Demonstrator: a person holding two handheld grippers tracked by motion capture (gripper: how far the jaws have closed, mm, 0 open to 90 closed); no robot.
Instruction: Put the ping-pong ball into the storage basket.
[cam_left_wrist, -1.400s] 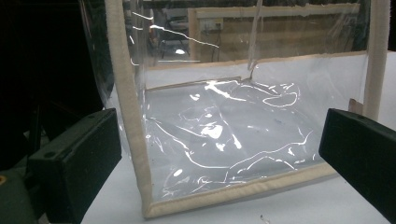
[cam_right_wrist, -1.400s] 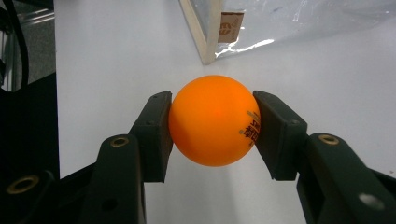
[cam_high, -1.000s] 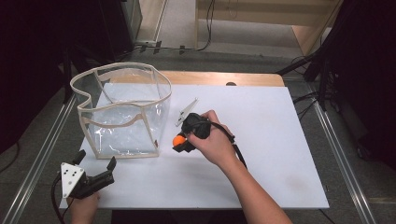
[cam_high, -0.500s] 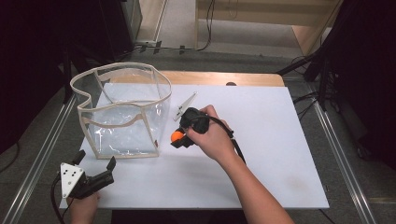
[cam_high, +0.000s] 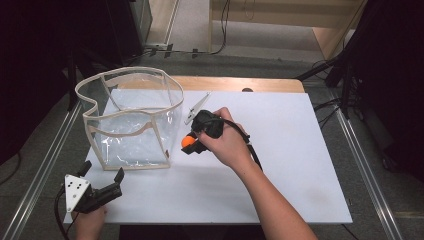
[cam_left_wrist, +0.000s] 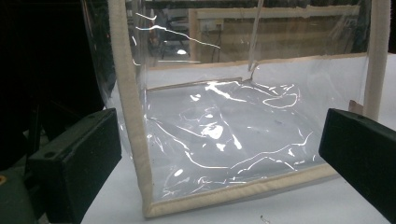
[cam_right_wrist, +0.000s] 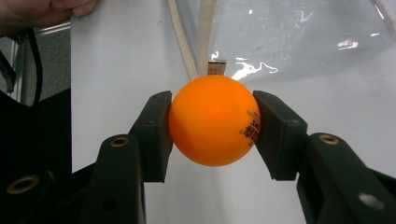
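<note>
The right gripper (cam_right_wrist: 212, 123) clamps its fingers on the orange ball (cam_right_wrist: 214, 120) above the counter (cam_high: 280, 150), beside the clear bag (cam_high: 132, 120); a clip (cam_high: 196, 107) lies near. The left gripper (cam_high: 102, 182) gapes.

Lab or workshop, white work table (cam_high: 280, 165), floor cables (cam_high: 210, 50), wooden bench (cam_high: 280, 10)

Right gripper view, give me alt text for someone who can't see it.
An orange ball with small dark print on one side is clamped between the two black jaws of the right gripper, just above a white table. Behind it stands the cream-trimmed corner of a clear plastic bag, and part of a hand shows at the top left.
</note>
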